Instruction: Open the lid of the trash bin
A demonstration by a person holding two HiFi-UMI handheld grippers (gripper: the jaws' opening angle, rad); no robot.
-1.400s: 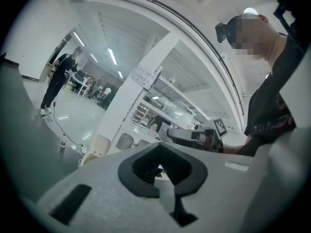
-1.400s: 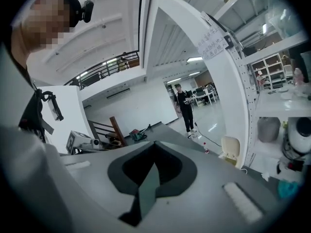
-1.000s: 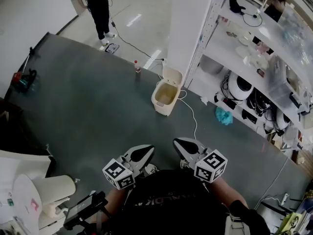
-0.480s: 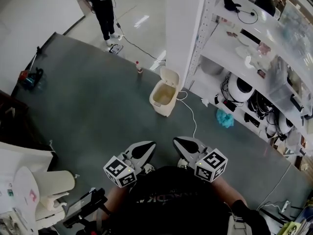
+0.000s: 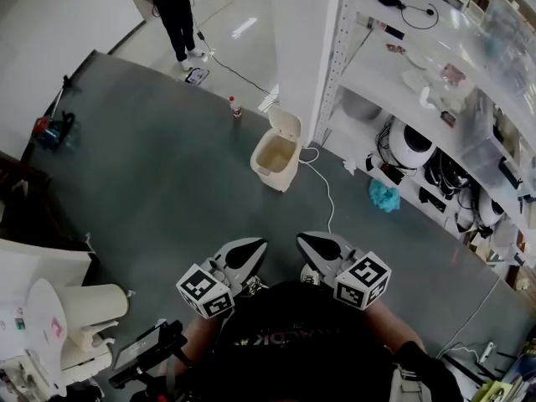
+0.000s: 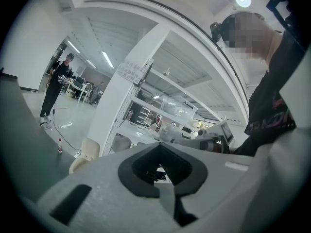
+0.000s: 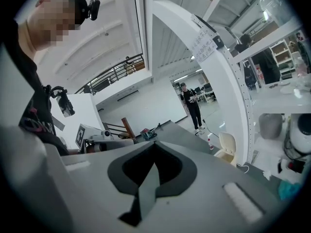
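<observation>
The cream trash bin (image 5: 275,152) stands on the grey floor mat beside a white pillar, its lid tipped up and its inside showing. It also shows small in the left gripper view as the bin (image 6: 86,153) and in the right gripper view as the bin (image 7: 226,147). My left gripper (image 5: 252,252) and right gripper (image 5: 310,246) are held side by side close to my body, well short of the bin. Both are shut with nothing between the jaws.
A small bottle (image 5: 235,106) stands on the mat just left of the bin. A white cable (image 5: 325,193) runs past it, and a blue cloth (image 5: 384,197) lies near the shelving (image 5: 419,82). A person (image 5: 175,11) stands beyond the mat. White equipment (image 5: 63,325) sits at lower left.
In the head view the bin and the bottle have drifted slightly up and to the left. Both grippers keep their place near my body and stay shut.
</observation>
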